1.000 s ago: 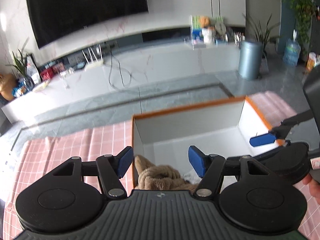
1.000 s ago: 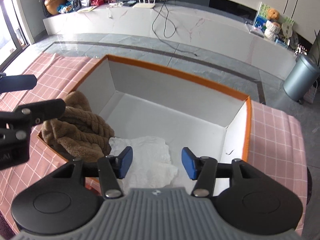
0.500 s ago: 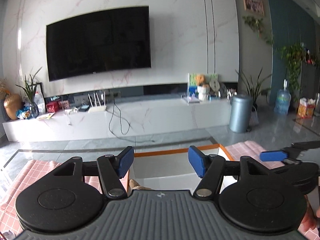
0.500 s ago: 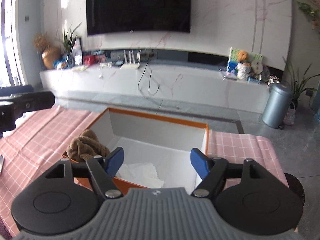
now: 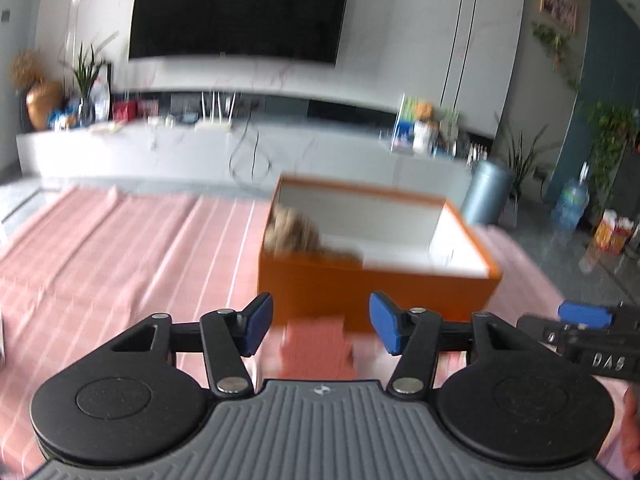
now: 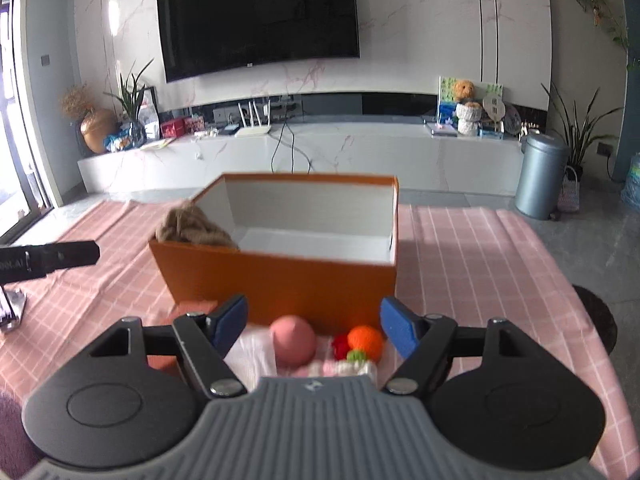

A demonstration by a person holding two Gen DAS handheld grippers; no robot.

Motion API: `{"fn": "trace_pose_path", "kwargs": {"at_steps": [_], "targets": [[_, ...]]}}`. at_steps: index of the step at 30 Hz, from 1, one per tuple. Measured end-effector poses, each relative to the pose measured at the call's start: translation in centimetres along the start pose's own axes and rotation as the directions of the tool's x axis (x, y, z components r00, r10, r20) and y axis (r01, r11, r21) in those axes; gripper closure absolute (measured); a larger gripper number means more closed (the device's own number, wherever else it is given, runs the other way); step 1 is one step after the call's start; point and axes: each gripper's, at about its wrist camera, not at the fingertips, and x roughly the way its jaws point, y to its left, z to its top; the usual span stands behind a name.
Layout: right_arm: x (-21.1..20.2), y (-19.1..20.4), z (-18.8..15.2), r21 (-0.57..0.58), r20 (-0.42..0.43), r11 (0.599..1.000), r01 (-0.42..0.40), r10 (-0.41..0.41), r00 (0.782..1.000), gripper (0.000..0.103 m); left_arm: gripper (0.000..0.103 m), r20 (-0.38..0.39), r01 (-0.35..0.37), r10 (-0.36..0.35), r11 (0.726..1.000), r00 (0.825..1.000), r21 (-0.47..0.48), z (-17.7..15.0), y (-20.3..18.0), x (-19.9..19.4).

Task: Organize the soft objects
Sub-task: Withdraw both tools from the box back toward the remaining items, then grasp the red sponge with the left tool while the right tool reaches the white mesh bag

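Now that both claws have pulled back from above the box (image 6: 280, 276), its orange front shows. Left claw (image 5: 321, 326) and right claw (image 6: 314, 326) gape wide, empty. Brown knit (image 6: 192, 230) sits in the box's left end; pink ball (image 6: 293, 338) lies on the tabletop (image 6: 472, 264) before it.

orange box (image 6: 280, 276), pink checked tablecloth (image 6: 472, 264)

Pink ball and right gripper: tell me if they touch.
Apart. The right wrist view shows the pink ball lying on the cloth between the open jaws of the right gripper, with clear gaps on both sides.
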Motion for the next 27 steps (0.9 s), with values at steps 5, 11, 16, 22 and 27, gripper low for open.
{"fn": "trace_pose_path", "kwargs": {"at_steps": [5,11,16,22,27], "targets": [[1.0,1.3,-2.9,0.003,-0.088,0.999,-0.054,0.054,0.995,0.030,0.044,-0.093,0.017,-0.018,1.000,0.995,-0.005,-3.6,0.8,0.3],[2.1,3.0,-4.7,-0.039,-0.158,0.995,-0.097,0.089,0.983,0.030,0.044,-0.117,0.003,0.002,0.999,0.993,0.043,-6.2,0.5,0.4],[2.8,2.8,-4.3,-0.032,-0.173,0.994,-0.104,0.097,0.980,0.027,0.040,-0.119,0.018,-0.014,0.999,0.993,0.032,-6.6,0.0,0.7],[4.8,3.1,-4.2,-0.030,-0.217,0.993,-0.112,0.103,0.971,0.020,0.031,-0.139,0.024,-0.022,1.000,0.990,0.012,-6.3,0.0,1.6],[6.5,3.3,-4.6,-0.030,-0.270,0.991,-0.127,0.115,0.956,0.020,0.026,-0.173,0.022,-0.021,1.000,0.985,0.003,-6.5,0.2,2.5]]}}
